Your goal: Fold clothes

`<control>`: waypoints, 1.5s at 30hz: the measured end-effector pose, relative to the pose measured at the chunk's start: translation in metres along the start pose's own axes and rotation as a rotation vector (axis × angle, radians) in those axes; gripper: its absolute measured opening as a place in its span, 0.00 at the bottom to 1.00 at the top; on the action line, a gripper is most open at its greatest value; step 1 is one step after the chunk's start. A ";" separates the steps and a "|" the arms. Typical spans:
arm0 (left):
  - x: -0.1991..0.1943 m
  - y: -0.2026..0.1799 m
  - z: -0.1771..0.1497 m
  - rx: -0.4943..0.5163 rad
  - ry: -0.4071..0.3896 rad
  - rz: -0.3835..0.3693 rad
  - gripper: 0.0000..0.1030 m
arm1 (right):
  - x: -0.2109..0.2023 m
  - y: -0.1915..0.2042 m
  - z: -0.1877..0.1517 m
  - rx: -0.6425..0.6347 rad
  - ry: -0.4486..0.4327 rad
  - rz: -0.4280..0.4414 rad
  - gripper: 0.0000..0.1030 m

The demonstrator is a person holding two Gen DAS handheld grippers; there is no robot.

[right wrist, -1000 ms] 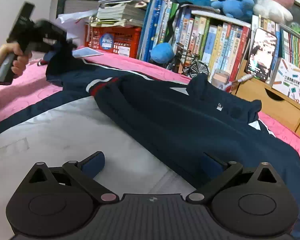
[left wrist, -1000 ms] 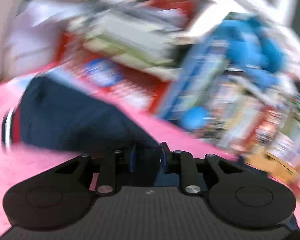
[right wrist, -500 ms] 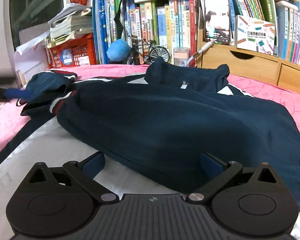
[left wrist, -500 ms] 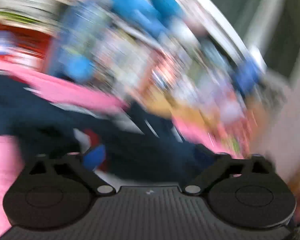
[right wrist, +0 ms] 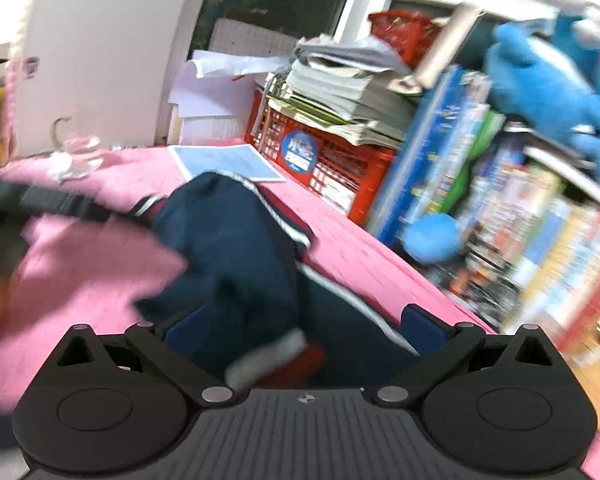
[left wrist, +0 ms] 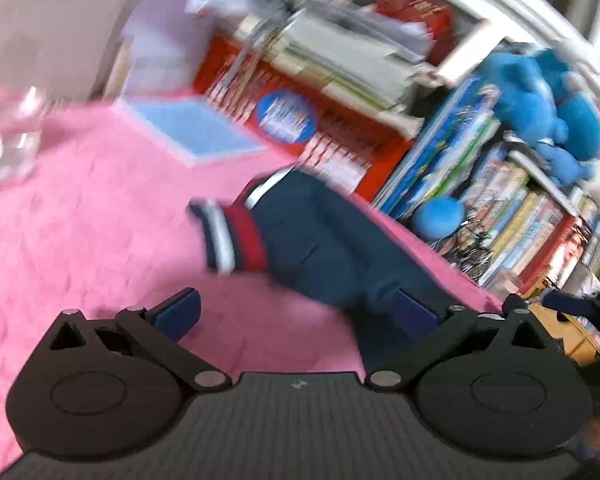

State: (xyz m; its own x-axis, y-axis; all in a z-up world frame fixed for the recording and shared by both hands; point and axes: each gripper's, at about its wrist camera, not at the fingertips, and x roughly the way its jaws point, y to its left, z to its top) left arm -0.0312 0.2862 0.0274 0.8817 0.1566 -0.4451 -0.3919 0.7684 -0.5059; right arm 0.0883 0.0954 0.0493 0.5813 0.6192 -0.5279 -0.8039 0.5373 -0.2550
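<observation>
While both cameras were smeared by motion, your two views catalogued much the same corner. Left wrist view: your left gripper (left wrist: 296, 312) stood wide apart, nothing between its blue pads (left wrist: 180, 312). The navy jacket (left wrist: 324, 252) lay on the pink bedspread (left wrist: 80, 220) ahead of it, its striped red, white and navy cuff (left wrist: 232, 236) pointing left; the cloth ran back to the right-hand finger, though the blur hid whether it touched. That view alone showed the cuff flat and in full.

Right wrist view: your right gripper (right wrist: 300, 328) was likewise spread wide, holding nothing. The jacket (right wrist: 228, 248) lay bunched directly ahead and passed between the two fingers, a red and white band (right wrist: 276, 356) close against the gripper body. Only this view showed a dark blurred bar (right wrist: 40, 200) at far left, crossing the bedspread (right wrist: 80, 264) toward the sleeve; what it was could not be told.

Common to both: red crate (right wrist: 340, 168) under stacked papers (right wrist: 340, 92), light blue sheet (right wrist: 224, 162) on the bed, books (left wrist: 512, 216), blue plush toy (left wrist: 548, 104).
</observation>
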 end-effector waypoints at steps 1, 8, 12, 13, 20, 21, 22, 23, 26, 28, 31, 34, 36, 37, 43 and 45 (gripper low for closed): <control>-0.002 0.005 0.000 -0.022 -0.022 -0.018 1.00 | 0.018 0.002 0.008 -0.004 0.015 0.011 1.00; -0.002 0.019 0.001 -0.092 -0.054 -0.005 1.00 | 0.086 0.057 0.023 -0.141 0.074 0.054 0.89; -0.008 0.022 0.000 -0.105 -0.082 -0.054 1.00 | 0.085 0.052 0.031 0.006 0.114 0.088 0.21; -0.012 0.026 -0.002 -0.120 -0.108 -0.081 1.00 | 0.076 0.046 0.032 0.045 0.092 0.067 0.16; -0.008 0.027 -0.005 -0.117 -0.090 -0.096 1.00 | -0.041 -0.058 -0.005 0.593 -0.049 -0.092 0.08; -0.005 0.026 -0.006 -0.109 -0.072 -0.099 1.00 | -0.058 -0.070 -0.018 0.658 -0.045 -0.097 0.08; -0.004 0.024 -0.006 -0.097 -0.067 -0.102 1.00 | -0.076 -0.081 -0.034 0.709 -0.023 -0.107 0.09; -0.004 0.022 -0.006 -0.081 -0.066 -0.102 1.00 | -0.088 -0.086 -0.048 0.739 0.005 -0.130 0.11; -0.002 0.015 -0.008 -0.027 -0.063 -0.095 1.00 | -0.116 -0.096 -0.089 0.741 0.151 -0.246 0.46; -0.001 0.010 -0.010 0.008 -0.058 -0.094 1.00 | -0.126 -0.095 -0.110 0.703 0.218 -0.322 0.62; 0.000 0.000 -0.012 0.067 -0.052 -0.085 1.00 | -0.127 -0.078 -0.114 0.598 0.201 -0.337 0.65; 0.001 -0.007 -0.015 0.106 -0.045 -0.097 1.00 | -0.113 -0.045 -0.084 0.391 0.075 -0.261 0.78; 0.002 -0.009 -0.015 0.119 -0.041 -0.108 1.00 | -0.091 -0.020 -0.061 0.226 0.015 -0.211 0.86; 0.002 -0.008 -0.016 0.119 -0.039 -0.111 1.00 | -0.075 -0.007 -0.049 0.137 0.004 -0.195 0.88; 0.006 -0.005 -0.015 0.102 -0.018 -0.113 1.00 | 0.033 0.038 0.004 -0.122 0.012 -0.210 1.00; 0.007 -0.005 -0.015 0.098 -0.012 -0.112 1.00 | 0.069 0.032 0.011 -0.084 0.083 -0.209 0.97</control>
State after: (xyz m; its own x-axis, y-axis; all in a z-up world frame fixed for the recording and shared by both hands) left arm -0.0270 0.2740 0.0153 0.9218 0.0734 -0.3807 -0.2639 0.8382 -0.4773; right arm 0.1039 0.1620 0.0132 0.7265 0.4483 -0.5208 -0.6770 0.5970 -0.4304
